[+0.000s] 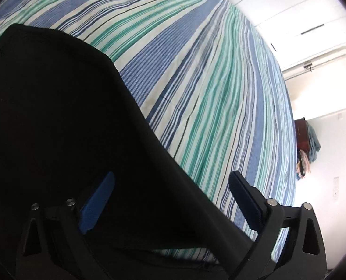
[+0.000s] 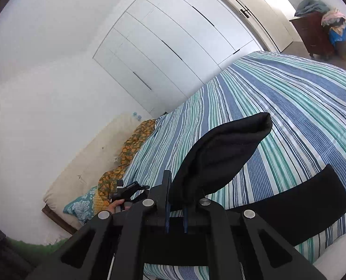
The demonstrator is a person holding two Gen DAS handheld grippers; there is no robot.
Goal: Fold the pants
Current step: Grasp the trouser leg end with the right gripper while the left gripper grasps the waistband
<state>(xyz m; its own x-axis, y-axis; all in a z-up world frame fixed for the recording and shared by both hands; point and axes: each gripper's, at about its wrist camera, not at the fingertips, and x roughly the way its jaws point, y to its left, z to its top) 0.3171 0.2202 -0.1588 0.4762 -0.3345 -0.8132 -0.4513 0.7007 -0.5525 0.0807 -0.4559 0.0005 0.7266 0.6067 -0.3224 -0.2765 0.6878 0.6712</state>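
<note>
Right hand-held gripper clamped on black pants, lifted above striped bedspread

The black pants run off the left and lower edges of the left wrist view, so their full outline cannot be told, and their dark cloth shows no seam or fold. In the right wrist view the gripper frame hides where the lifted cloth meets the right gripper. At the far right, the heap on the brown cabinet is too small to identify.
</note>
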